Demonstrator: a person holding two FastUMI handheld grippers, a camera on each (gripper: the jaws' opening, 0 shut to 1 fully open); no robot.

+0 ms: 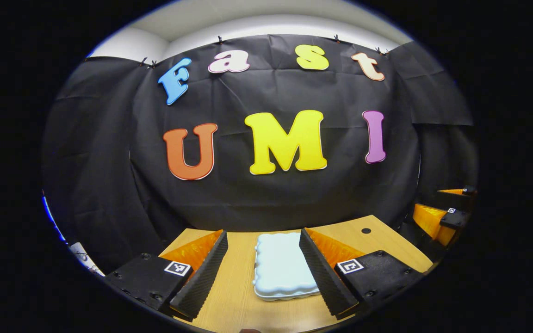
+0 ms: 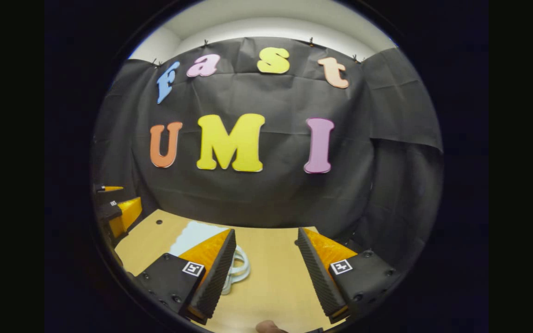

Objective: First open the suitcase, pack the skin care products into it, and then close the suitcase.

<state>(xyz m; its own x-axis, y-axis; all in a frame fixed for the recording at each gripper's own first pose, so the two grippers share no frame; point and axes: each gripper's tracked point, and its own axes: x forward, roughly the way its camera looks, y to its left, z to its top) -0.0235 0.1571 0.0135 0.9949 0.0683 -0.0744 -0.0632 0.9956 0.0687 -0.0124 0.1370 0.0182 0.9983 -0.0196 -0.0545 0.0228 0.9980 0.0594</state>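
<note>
Wooden table ahead, and the closed pale suitcase lies lengthwise away from me, right between my wide-open, empty left gripper, nearer than my equally open, empty right gripper.

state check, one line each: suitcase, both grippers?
suitcase: closed, lying flat on the table, nothing touching it
left gripper: open, fingers either side of the suitcase, apart from it
right gripper: open, nothing held, over bare table to the right of the suitcase
</note>
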